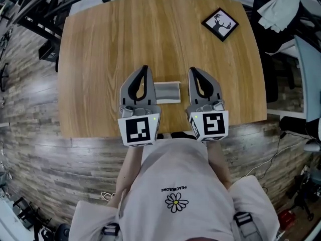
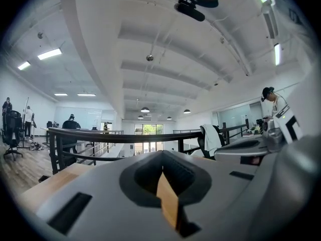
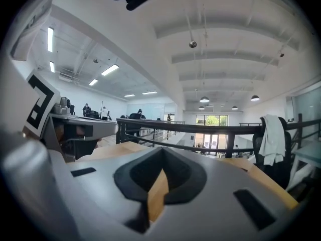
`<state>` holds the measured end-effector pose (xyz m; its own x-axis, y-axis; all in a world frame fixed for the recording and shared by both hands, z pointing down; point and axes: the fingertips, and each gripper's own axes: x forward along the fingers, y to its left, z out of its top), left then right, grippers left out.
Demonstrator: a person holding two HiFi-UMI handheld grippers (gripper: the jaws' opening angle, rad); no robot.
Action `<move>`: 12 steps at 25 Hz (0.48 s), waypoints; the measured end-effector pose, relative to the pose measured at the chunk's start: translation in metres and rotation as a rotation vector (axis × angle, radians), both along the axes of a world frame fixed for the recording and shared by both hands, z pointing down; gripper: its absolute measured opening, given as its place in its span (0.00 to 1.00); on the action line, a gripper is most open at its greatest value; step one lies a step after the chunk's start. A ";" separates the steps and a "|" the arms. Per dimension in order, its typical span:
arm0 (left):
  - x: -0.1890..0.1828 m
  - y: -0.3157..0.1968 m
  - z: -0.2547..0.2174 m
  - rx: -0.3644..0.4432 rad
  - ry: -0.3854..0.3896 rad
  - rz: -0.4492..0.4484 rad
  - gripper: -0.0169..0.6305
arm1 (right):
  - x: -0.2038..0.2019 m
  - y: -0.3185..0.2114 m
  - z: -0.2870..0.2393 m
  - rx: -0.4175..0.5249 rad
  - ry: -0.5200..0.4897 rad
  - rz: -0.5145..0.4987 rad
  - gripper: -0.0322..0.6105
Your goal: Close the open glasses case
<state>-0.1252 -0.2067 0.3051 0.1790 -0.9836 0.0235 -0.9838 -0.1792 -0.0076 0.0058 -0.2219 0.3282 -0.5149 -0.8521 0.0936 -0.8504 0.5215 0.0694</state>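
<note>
One broad, pale wooden worktop (image 1: 110, 44) carries everything, and little of the task looks done. The left gripper (image 1: 145, 69) and the right gripper (image 1: 192, 70) sit near its front edge, pointing away from the person, each with its fingers pressed together on nothing. Between them, just beside each, lies the small grey oblong glasses case (image 1: 166, 92). Whether its lid is down cannot be made out, so closing it seems yet to do. Well apart, towards the far right corner, a square black-framed deer picture (image 1: 219, 24) blocks nothing.
</note>
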 end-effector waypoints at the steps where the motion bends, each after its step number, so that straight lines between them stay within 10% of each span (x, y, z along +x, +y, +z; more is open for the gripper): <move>1: 0.000 -0.001 -0.003 0.007 0.013 -0.004 0.05 | -0.001 -0.001 -0.001 0.003 0.000 -0.005 0.06; 12: -0.004 -0.012 0.016 -0.053 0.043 -0.005 0.20 | 0.000 -0.004 0.009 -0.023 0.008 -0.038 0.06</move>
<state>-0.1292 -0.2187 0.3208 0.1762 -0.9820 0.0685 -0.9839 -0.1735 0.0440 0.0061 -0.2259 0.3368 -0.5462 -0.8294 0.1170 -0.8293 0.5551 0.0634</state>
